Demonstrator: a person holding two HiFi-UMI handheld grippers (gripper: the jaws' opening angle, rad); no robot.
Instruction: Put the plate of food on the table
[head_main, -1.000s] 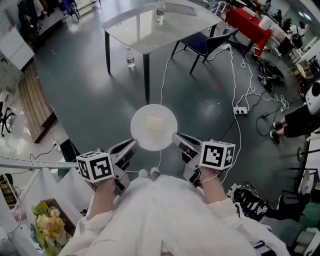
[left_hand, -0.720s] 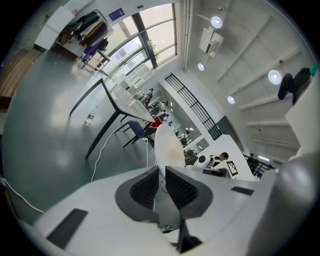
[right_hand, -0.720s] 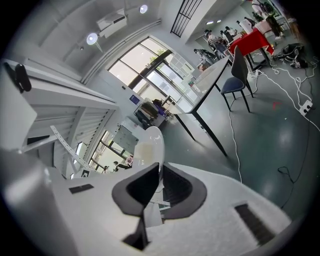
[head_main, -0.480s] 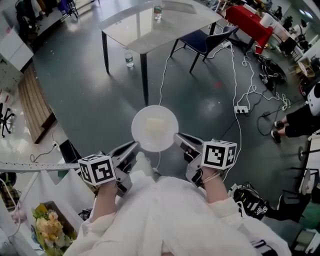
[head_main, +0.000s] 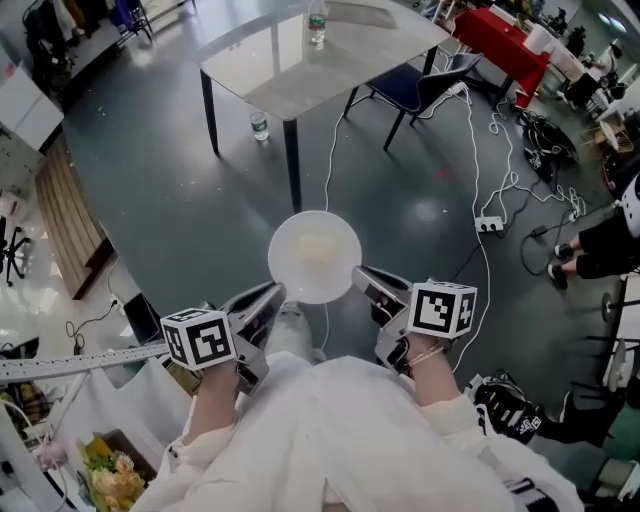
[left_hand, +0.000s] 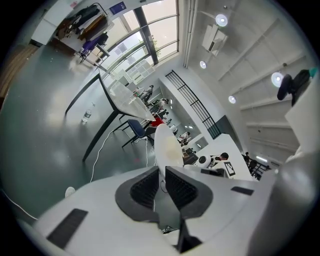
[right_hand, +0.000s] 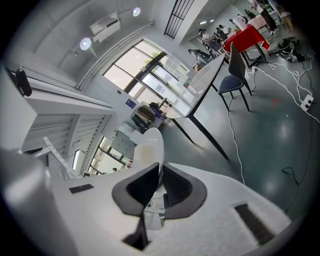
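Observation:
A round white plate (head_main: 314, 256) with a pale piece of food on it hangs level over the dark floor, in front of the person. My left gripper (head_main: 274, 293) is shut on the plate's near-left rim, and my right gripper (head_main: 357, 274) is shut on its near-right rim. In the left gripper view the plate (left_hand: 166, 145) shows edge-on between the black pads. In the right gripper view the plate (right_hand: 150, 147) rises from between the pads too. The grey table (head_main: 290, 60) stands ahead at the top of the head view.
A water bottle (head_main: 318, 22) stands on the table and another bottle (head_main: 259, 124) on the floor beside its leg. A blue chair (head_main: 412, 88), white cables and a power strip (head_main: 490, 225) lie to the right. A red-covered table (head_main: 497, 45) is at far right.
The table and floor have shifted slightly in the head view as the person steps forward. Both grippers keep their hold on the plate.

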